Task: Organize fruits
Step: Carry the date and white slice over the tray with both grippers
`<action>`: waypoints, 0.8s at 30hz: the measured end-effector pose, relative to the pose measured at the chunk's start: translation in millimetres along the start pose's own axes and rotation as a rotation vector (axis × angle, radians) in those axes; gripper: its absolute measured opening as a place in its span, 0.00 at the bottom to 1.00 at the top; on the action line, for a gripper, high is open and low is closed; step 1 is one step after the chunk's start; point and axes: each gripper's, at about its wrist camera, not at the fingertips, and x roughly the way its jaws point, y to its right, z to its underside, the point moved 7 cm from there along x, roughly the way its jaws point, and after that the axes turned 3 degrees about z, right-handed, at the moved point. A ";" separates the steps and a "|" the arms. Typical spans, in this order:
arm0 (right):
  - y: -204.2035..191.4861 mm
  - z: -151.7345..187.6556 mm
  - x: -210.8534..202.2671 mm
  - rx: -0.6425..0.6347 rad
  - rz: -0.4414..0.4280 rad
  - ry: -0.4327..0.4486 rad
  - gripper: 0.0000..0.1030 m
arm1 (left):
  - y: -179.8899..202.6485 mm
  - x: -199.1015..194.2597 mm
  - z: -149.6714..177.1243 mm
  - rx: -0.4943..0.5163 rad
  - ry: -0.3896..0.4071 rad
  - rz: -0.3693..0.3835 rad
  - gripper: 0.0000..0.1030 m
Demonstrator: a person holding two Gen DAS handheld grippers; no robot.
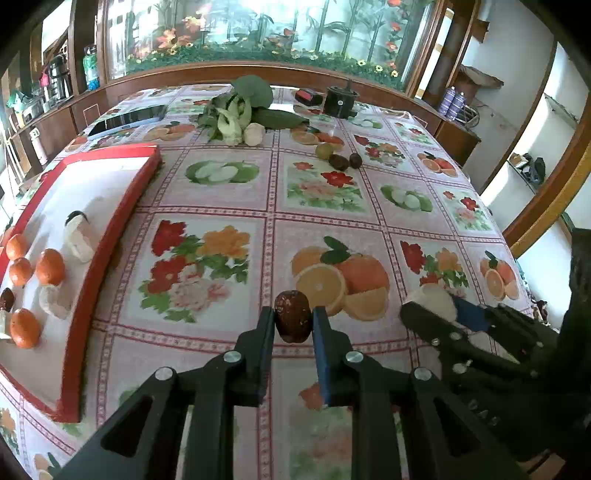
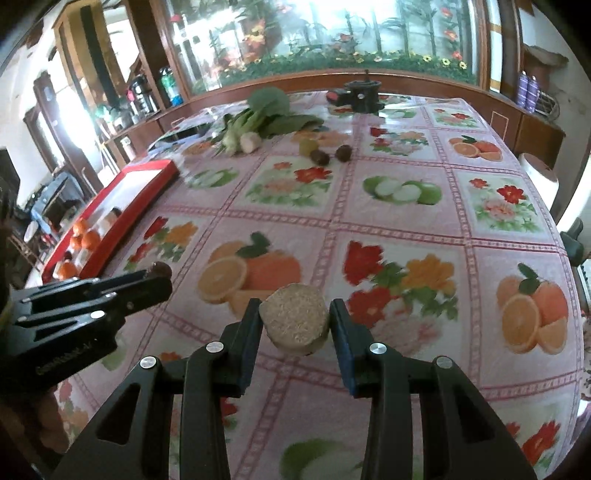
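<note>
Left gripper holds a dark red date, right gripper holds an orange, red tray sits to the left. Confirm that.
Not quite. The right gripper holds a pale, grainy round puck, not an orange, as the right wrist view shows. The oranges lie in the red tray. The left gripper does hold the dark red date, tray to the left.

Fruit-print tablecloth, wooden cabinets, bright floral glass panel (backlit).
</note>
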 end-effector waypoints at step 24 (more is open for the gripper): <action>-142.2 -61.1 26.1 -0.092 -0.090 0.035 0.35 | -132.9 -52.7 -20.0 -0.098 0.073 -0.077 0.22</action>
